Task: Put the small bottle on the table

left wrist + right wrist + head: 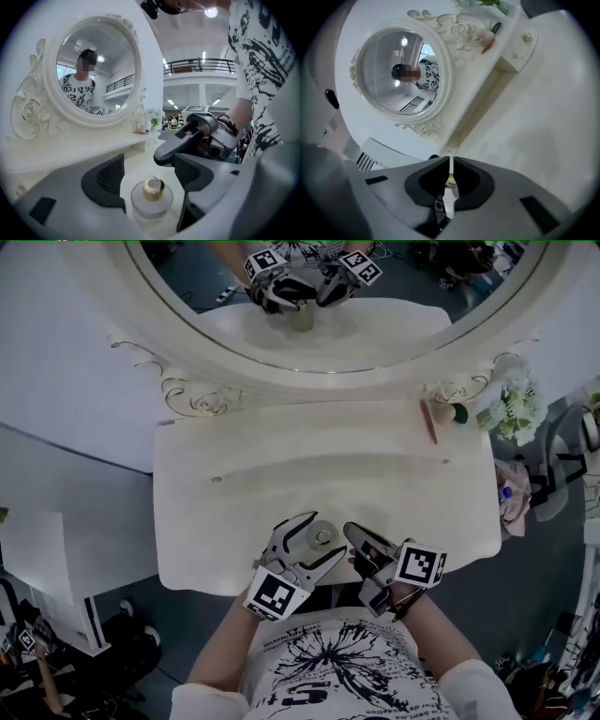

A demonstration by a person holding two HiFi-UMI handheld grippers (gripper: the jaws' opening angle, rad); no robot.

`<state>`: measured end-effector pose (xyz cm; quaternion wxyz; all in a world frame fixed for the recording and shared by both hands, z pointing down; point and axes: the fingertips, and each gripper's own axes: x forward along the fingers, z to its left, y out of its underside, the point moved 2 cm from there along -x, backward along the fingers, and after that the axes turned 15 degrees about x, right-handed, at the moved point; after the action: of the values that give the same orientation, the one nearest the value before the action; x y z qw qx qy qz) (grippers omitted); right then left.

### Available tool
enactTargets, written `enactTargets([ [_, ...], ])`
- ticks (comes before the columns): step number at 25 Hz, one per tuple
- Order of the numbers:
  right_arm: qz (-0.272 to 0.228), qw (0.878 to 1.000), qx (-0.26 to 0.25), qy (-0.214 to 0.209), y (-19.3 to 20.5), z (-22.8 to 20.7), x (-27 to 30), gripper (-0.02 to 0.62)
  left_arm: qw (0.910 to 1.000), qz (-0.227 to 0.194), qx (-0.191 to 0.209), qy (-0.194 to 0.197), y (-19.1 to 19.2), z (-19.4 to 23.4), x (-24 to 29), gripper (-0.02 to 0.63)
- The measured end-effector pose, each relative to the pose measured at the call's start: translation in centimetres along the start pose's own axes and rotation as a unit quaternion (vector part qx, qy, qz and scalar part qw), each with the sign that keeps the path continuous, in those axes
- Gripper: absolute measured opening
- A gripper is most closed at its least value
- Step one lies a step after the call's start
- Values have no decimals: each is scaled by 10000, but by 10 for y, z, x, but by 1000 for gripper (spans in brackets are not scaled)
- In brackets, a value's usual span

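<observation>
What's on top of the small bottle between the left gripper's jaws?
A gold collar with a pale centre tops the small bottle; stopper or open neck, I cannot tell. The left gripper body hides part of its base.

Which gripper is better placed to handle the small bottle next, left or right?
Left. The small bottle stands on the table between the left gripper's open jaws, so closing or backing off is likely one short move. The right gripper sits beside it, jaws shut.
</observation>
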<state>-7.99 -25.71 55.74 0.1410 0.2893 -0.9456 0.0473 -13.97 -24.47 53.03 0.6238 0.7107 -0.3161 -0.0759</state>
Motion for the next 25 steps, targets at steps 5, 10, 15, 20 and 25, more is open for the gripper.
enactTargets([
  [5, -390, 9902, -1331, 170, -11, 33, -14, 28, 9942, -243, 165, -1032, -31, 34, -23, 144],
  [10, -871, 9613, -2602, 251, -21, 69, -24, 21, 9859, 229, 78, -1659, -37, 57, -44, 26],
  [15, -1357, 9087, -3925, 414, -25, 102, -28, 17, 9790, 283, 62, -2019, -55, 77, -64, 18],
  [20, -1843, 8515, -4880, 536, -25, 123, -31, 17, 9718, 345, -130, -2330, -62, 90, -85, 18],
  [25, -2006, 8169, -5374, 600, -22, 133, -37, 17, 9665, 231, -293, -2540, -68, 96, -96, 20],
])
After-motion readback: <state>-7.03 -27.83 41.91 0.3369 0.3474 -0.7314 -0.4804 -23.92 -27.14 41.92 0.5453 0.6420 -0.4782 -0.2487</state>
